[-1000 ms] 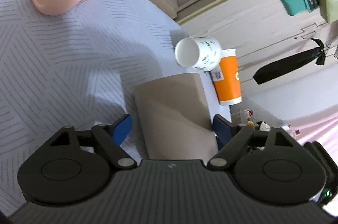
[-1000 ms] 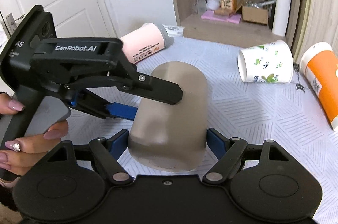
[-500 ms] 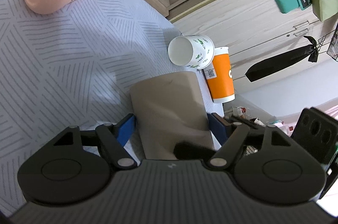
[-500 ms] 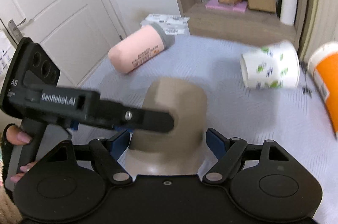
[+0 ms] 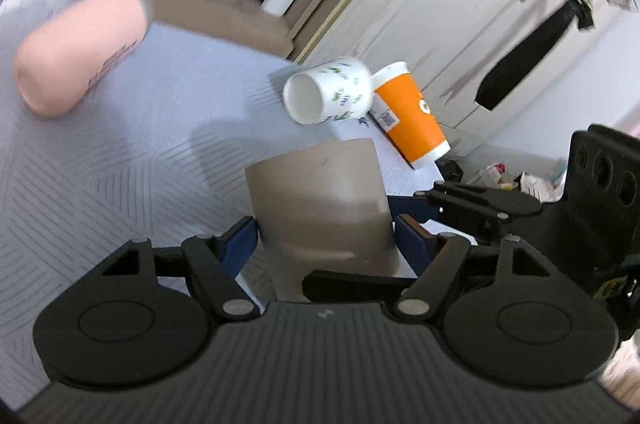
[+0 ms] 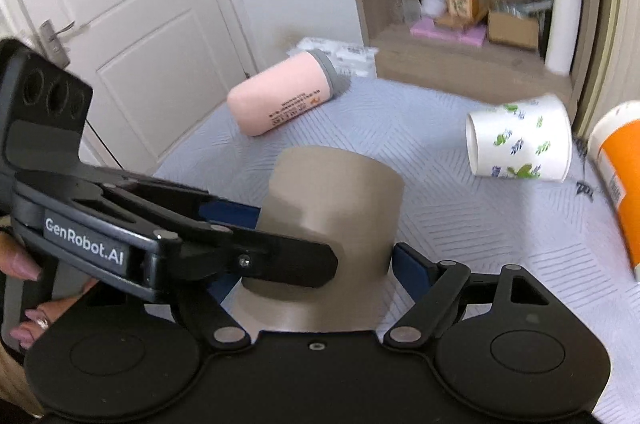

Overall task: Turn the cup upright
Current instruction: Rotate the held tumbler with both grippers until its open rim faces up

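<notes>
A taupe cup (image 5: 320,200) is held between both grippers above the grey patterned cloth, tilted with its flat closed end pointing away; it also shows in the right wrist view (image 6: 332,220). My left gripper (image 5: 326,244) is shut on its sides with blue pads. My right gripper (image 6: 316,264) is shut on the same cup from the other side. The left gripper's body (image 6: 120,224) crosses the right wrist view. The right gripper's body (image 5: 560,200) shows at the right of the left wrist view.
A pink tumbler (image 6: 280,92) lies on its side at the far left. A white leaf-print paper cup (image 6: 520,144) and an orange cup (image 6: 620,180) lie on their sides at the right. A wooden shelf unit (image 6: 460,4) stands behind the cloth (image 6: 480,224); a white door (image 6: 120,24) is at the left.
The taupe cup has been lifted off the cloth and tipped up from lying flat. Both grippers rose and turned with it, and the left gripper has closed in on it.
</notes>
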Available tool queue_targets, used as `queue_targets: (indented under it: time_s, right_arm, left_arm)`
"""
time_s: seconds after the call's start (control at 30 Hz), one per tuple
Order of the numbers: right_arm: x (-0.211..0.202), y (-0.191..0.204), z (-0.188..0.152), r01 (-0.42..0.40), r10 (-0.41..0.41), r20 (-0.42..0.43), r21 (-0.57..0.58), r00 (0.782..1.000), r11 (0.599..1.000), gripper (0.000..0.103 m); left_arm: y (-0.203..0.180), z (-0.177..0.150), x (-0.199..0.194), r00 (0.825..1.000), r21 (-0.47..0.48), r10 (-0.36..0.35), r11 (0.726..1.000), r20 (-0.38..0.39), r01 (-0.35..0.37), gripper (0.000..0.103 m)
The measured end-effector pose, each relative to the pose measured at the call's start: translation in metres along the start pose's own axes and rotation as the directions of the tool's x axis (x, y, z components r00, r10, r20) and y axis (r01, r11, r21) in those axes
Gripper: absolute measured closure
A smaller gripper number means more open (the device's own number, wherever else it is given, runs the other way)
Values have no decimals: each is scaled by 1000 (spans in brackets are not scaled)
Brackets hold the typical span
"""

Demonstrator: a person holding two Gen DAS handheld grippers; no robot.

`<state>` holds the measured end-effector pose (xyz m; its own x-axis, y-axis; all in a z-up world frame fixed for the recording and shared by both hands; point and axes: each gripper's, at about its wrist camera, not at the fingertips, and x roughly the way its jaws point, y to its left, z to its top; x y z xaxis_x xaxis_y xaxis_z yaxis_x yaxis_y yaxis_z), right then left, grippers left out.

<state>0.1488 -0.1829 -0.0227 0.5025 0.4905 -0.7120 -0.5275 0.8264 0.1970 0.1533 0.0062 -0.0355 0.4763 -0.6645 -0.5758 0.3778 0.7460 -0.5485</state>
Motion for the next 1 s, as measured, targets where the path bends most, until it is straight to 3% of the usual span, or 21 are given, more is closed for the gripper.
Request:
queue_targets:
  time_s: [0.3,0.57,0.77,0.93,1.0]
  right_arm:
    - [-18,24,-33,70,-42,167,-165,985,984,18]
    - [-15,48,-53,225,-126,296,-332,947,916,19]
    - [2,45,-28,288,-190,280,-367,941,885,20]
    - [18,32,-16,294,-190,295,-361,936,885,20]
    - [22,27,-14,273,-173,301,-333,938,903,20]
  left_arm:
    - [-21,-11,-15,999,157,32,987,21,-35,29]
    - [-32,-26,-20,994,265,59,961,95,-83,30]
    - [-23,-8,-14,988,207,68,974,141,-97,30]
    - [-22,5,-16,981,204,73,973,179,-110,30]
    - [-23,7,-13,979,211,90,969,183,-129,30]
